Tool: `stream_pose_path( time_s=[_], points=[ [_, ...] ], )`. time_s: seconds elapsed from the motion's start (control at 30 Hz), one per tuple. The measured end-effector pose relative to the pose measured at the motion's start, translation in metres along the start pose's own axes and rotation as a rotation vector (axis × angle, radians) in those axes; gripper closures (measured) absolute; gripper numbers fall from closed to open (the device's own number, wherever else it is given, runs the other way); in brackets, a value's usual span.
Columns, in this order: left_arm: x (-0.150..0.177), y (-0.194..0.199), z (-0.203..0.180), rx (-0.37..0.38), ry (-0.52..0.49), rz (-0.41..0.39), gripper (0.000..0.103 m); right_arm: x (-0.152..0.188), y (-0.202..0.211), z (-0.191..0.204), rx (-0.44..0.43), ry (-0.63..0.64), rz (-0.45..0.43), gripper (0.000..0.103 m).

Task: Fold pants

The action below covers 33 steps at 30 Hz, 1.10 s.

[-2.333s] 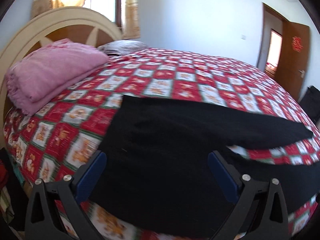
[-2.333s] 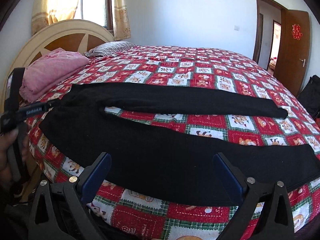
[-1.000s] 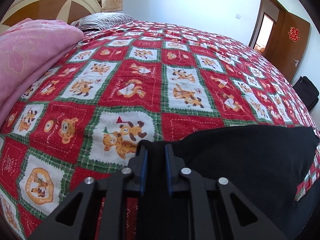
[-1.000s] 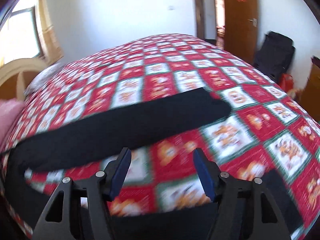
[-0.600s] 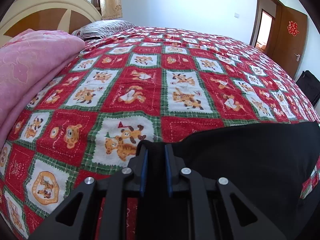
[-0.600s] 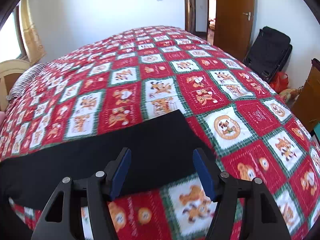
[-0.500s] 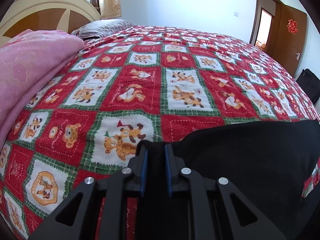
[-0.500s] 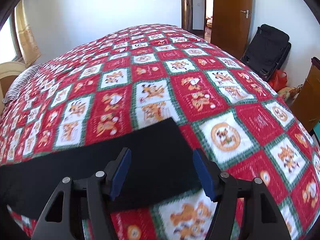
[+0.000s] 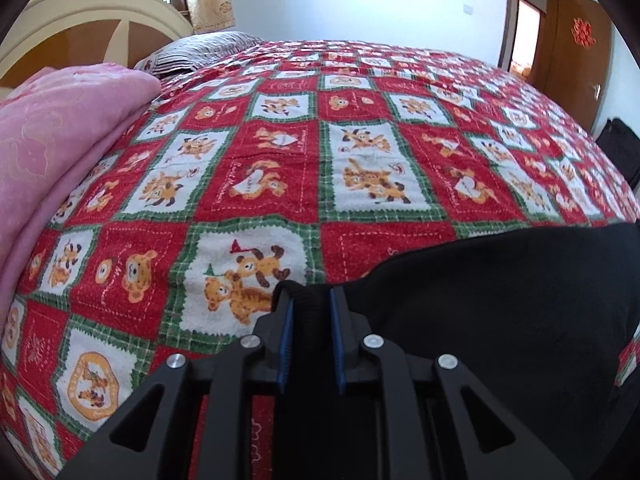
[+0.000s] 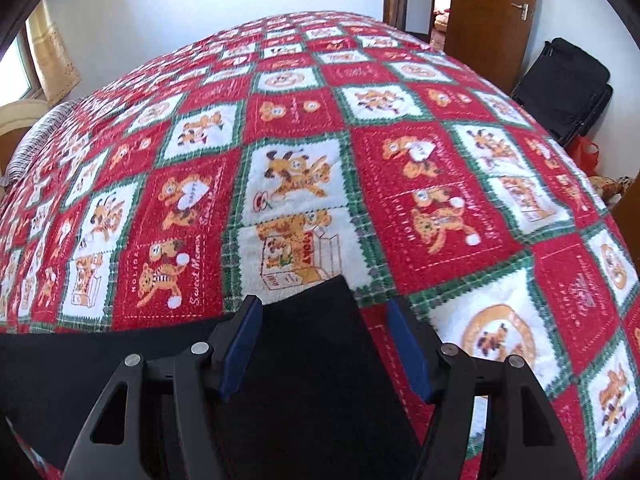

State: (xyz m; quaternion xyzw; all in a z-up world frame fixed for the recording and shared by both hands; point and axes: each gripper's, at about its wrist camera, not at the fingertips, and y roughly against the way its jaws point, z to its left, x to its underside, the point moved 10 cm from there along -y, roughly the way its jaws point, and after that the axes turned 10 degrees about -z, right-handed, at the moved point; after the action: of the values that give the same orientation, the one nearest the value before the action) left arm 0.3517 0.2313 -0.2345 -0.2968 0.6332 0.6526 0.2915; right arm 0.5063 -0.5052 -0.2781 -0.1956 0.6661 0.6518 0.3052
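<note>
Black pants (image 9: 500, 312) lie on a bed with a red, green and white cartoon bedspread (image 9: 360, 140). My left gripper (image 9: 310, 300) is shut on a fold of the pants' black fabric at their left end, low over the bedspread. In the right wrist view a leg end of the pants (image 10: 312, 360) lies between the blue pads of my right gripper (image 10: 324, 312), which is open with the jaws apart on either side of the cuff.
A folded pink blanket (image 9: 52, 140) lies at the left by the cream headboard (image 9: 80, 16), with a striped pillow (image 9: 200, 52) behind. A brown door (image 10: 488, 12) and a black bag (image 10: 568, 88) stand at the right past the bed's edge.
My right gripper has moved forward to the leg's cuff, which now sits between its open jaws. My left gripper stays shut on the fabric, nearly still.
</note>
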Motion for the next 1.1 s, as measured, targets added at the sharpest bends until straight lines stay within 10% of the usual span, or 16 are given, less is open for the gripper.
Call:
stream_pose_path(
  time_s=[0.2, 1.1],
  points=[
    [-0.003, 0.003, 0.008, 0.053, 0.047, -0.005, 0.091, -0.004, 0.009, 0.011, -0.03, 0.031, -0.022, 0.09],
    [-0.01, 0.108, 0.029, 0.203, 0.22, -0.292, 0.097, 0.024, 0.222, -0.019, -0.096, -0.004, -0.467, 0.097]
  ],
)
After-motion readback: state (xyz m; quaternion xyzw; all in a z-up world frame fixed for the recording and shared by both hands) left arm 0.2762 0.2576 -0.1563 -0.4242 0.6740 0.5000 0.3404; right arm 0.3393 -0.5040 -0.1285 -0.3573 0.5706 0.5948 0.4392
